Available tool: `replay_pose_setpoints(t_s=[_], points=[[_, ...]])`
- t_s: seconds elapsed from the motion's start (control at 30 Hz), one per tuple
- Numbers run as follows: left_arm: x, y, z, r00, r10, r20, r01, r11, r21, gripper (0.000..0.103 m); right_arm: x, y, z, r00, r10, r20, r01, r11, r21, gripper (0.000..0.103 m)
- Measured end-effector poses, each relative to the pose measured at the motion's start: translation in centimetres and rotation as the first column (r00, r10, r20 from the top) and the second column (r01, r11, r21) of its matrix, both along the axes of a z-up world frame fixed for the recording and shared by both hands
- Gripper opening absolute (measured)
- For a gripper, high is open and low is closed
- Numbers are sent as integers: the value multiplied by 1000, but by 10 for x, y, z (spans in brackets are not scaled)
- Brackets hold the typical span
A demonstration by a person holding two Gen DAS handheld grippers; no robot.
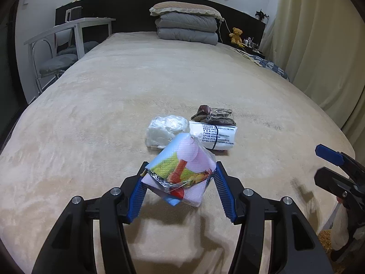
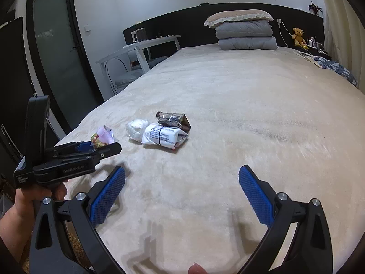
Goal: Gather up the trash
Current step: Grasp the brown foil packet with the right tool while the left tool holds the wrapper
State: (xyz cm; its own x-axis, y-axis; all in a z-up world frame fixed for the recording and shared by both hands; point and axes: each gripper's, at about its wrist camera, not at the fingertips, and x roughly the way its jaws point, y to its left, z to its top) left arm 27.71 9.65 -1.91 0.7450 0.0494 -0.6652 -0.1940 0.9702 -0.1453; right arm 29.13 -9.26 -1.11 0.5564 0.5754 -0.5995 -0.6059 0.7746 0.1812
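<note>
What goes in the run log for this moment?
left gripper: shut on colourful wrapper | right gripper: open, empty | bed: three pieces left

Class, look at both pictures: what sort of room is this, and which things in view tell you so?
Almost certainly a bedroom. A wide bed with a beige cover fills the view, a pillow lies on folded grey quilts at the dark headboard, and a teddy bear sits beside them.

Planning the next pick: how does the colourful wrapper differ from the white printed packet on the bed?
The colourful wrapper is clamped in the left gripper and lifted off the bed; the white printed packet lies loose on it. The wrapper carries bright pictures; the packet is white with dark text and a dark band. The wrapper touches no other litter; the packet rests against a brown wrapper and beside a clear crumpled bag. Both are soft plastic packaging.
</note>
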Motion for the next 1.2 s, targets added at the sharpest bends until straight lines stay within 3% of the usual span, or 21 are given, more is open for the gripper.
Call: replay_pose_setpoints(t_s=[0.7, 0.83, 1.03, 1.1, 1.2], points=[[-39, 37, 10, 999, 43, 28, -41, 996, -75, 54, 83, 101, -18, 995, -61, -79, 57, 997, -56, 98], [-41, 40, 10, 998, 48, 31, -45, 995, -91, 54, 101, 115, -29, 989, -81, -125, 71, 994, -79, 85], [-42, 45, 8, 998, 55, 32, -51, 993, -110, 54, 118, 126, -40, 980, -134, -150, 119, 988, -103, 84], [-43, 45, 8, 998, 56, 32, -52, 992, -114, 54, 122, 129, -45, 975, -149, -163, 130, 984, -124, 68], [-42, 45, 7, 998, 57, 30, -53, 992, -119, 54, 123, 130, -47, 975, -147, -164, 128, 984, -123, 62]])
